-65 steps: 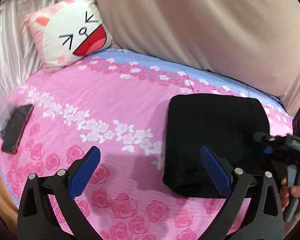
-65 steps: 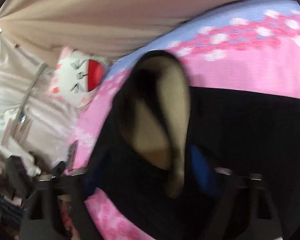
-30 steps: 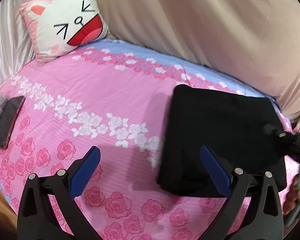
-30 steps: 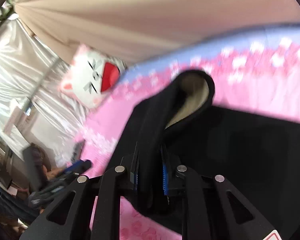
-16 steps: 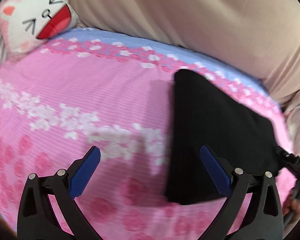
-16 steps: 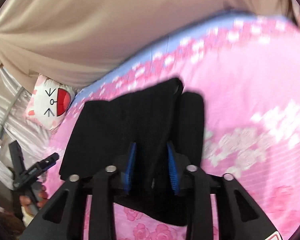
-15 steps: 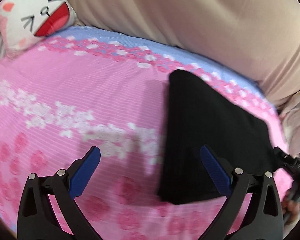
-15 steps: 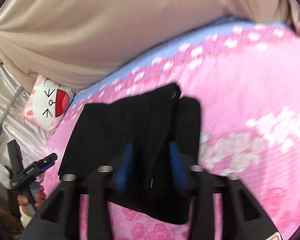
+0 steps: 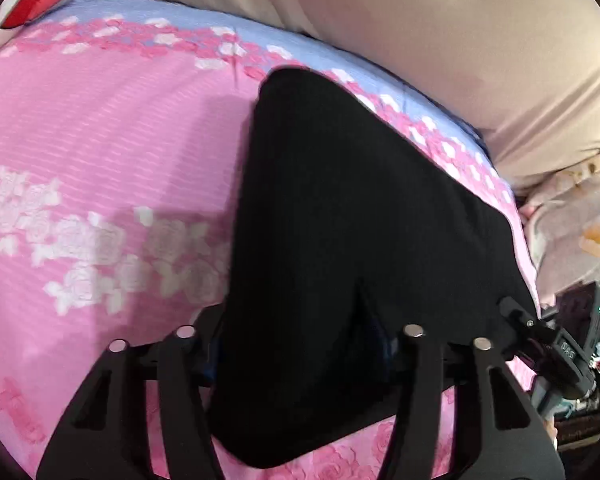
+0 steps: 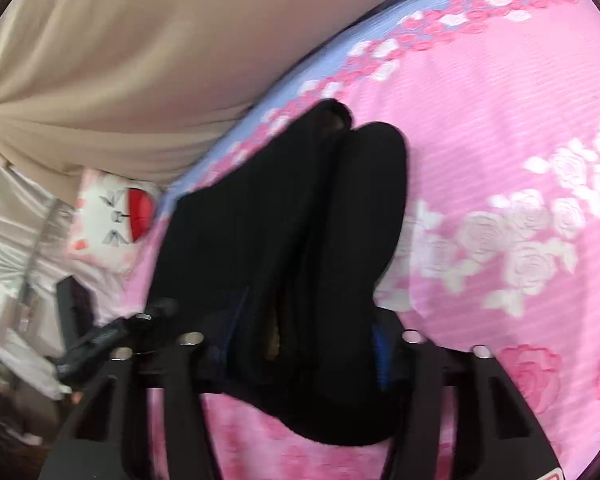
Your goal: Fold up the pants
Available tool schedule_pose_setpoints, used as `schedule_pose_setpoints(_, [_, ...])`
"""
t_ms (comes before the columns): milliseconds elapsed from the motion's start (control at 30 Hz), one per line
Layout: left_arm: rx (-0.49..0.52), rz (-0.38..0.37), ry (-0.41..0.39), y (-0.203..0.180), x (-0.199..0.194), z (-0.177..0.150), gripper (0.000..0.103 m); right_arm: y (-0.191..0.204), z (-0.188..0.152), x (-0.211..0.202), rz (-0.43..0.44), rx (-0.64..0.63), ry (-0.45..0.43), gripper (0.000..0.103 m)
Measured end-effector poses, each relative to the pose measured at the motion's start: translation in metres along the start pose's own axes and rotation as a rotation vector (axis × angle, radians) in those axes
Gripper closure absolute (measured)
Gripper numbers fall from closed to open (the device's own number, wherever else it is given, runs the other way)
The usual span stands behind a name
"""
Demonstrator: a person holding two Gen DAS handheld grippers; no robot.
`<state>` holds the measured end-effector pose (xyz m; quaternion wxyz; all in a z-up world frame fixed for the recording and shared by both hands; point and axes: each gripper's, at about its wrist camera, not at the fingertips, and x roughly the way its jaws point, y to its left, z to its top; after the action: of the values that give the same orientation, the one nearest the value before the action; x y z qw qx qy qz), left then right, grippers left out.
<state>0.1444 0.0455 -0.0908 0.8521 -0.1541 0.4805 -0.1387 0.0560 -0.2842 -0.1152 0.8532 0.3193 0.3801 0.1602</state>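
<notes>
The black pants [image 9: 340,200] lie folded into a thick rectangle on the pink rose bedsheet [image 9: 100,140]. My left gripper [image 9: 298,350] is over the near left edge of the stack. Its jaws are closing, and the cloth fills the gap between the blue pads and creases there. In the right wrist view the pants [image 10: 280,220] show as stacked layers. My right gripper [image 10: 308,340] straddles their thick near edge; its jaws are closing with the fabric pressed between the pads. Each gripper shows in the other's view: the right gripper [image 9: 556,344] and the left gripper [image 10: 112,336].
A cat-face pillow [image 10: 112,220] leans at the head of the bed. A beige curtain [image 9: 420,20] hangs along the far side. Pale bedding and clutter [image 9: 580,220] sit past the bed's right edge. The bedsheet left of the pants is bare.
My left gripper dropped forward onto the pants and went from wide open to clamped around their edge. The right gripper lowered the raised fold onto the stack and now holds its thick edge.
</notes>
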Motion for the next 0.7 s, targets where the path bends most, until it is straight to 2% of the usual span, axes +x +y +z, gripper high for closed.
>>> schedule_pose_setpoints(67, [0.029,-0.039,-0.02,-0.006,-0.024,0.0,0.07,0.013,0.001,-0.019,0.041,-0.017,-0.013,0.065])
schedule_pose_setpoints(133, [0.03,-0.081,-0.014,-0.008,-0.05,-0.008,0.07,0.028,-0.005,-0.036,0.045,-0.056,-0.012,0.065])
schedule_pose_setpoints(167, [0.034,-0.095,0.0,-0.009,-0.058,-0.013,0.069,0.029,-0.01,-0.041,0.027,-0.069,-0.007,0.065])
schedule_pose_setpoints(200, [0.041,-0.094,0.015,-0.01,-0.062,-0.02,0.062,0.025,-0.019,-0.042,-0.002,-0.066,0.007,0.064])
schedule_pose_setpoints(233, [0.054,-0.069,0.036,-0.01,-0.058,-0.03,0.058,0.016,-0.026,-0.038,-0.031,-0.06,0.023,0.059])
schedule_pose_setpoints(267, [0.074,-0.015,0.052,-0.009,-0.05,-0.04,0.048,0.004,-0.035,-0.028,-0.097,-0.058,0.056,0.054])
schedule_pose_setpoints(300, [0.099,0.066,0.054,-0.006,-0.042,-0.047,0.041,-0.011,-0.044,-0.021,-0.154,-0.044,0.082,0.043])
schedule_pose_setpoints(333, [0.109,0.118,0.04,-0.003,-0.039,-0.055,0.037,-0.022,-0.049,-0.031,-0.091,0.0,0.036,0.043])
schedule_pose_setpoints(367, [0.098,0.115,0.021,-0.002,-0.044,-0.058,0.036,-0.025,-0.049,-0.039,-0.079,0.039,0.023,0.042])
schedule_pose_setpoints(433, [0.096,0.147,-0.043,-0.007,-0.067,-0.057,0.038,-0.008,-0.043,-0.064,-0.144,-0.011,-0.072,0.042])
schedule_pose_setpoints(467, [0.114,0.175,-0.103,-0.011,-0.081,-0.054,0.037,0.008,-0.039,-0.075,-0.194,-0.086,-0.131,0.044])
schedule_pose_setpoints(500, [0.136,0.201,-0.17,-0.017,-0.096,-0.051,0.036,0.032,-0.031,-0.084,-0.231,-0.174,-0.168,0.053])
schedule_pose_setpoints(533, [0.158,0.221,-0.232,-0.026,-0.109,-0.046,0.03,0.047,-0.024,-0.085,-0.215,-0.215,-0.171,0.066])
schedule_pose_setpoints(567, [0.17,0.214,-0.274,-0.032,-0.117,-0.042,0.024,0.058,-0.018,-0.083,-0.185,-0.242,-0.168,0.072])
schedule_pose_setpoints(600, [0.18,0.199,-0.295,-0.039,-0.119,-0.037,0.021,0.075,-0.012,-0.072,-0.151,-0.284,-0.15,0.08])
schedule_pose_setpoints(700, [0.19,0.157,-0.257,-0.056,-0.098,-0.027,0.017,0.104,0.003,-0.021,-0.132,-0.386,-0.067,0.084])
